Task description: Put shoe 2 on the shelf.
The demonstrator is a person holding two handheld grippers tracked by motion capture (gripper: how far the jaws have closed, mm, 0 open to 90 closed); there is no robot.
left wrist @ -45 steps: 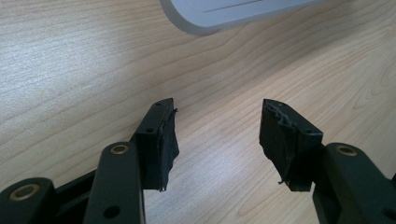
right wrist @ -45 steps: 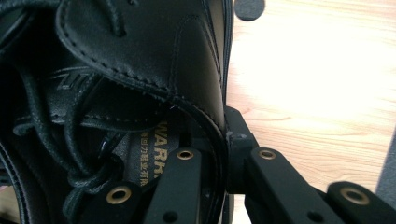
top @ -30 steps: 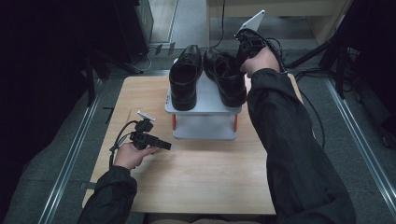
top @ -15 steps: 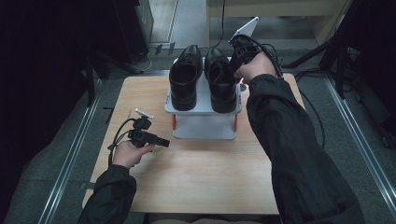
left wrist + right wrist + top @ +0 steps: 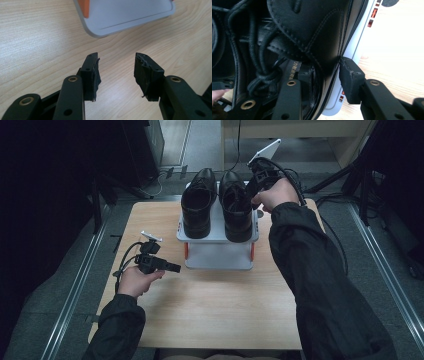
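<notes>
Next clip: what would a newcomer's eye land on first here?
The pair of black leather lace-up shoes, side by side on top of the small white two-tier rack with orange posts at the far middle of the light wooden table. Next, the right gripper, jaws straddling the side wall of the right-hand shoe. The left gripper hangs open above bare wood near the rack.

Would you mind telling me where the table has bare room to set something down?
The near half of the wooden table, between the white rack and the front edge, is bare, bordered by the two forearms. A strip left of the rack, beyond the left tool, is also free. The rack top is crowded: two black shoes, with the right tool at the right one.
</notes>
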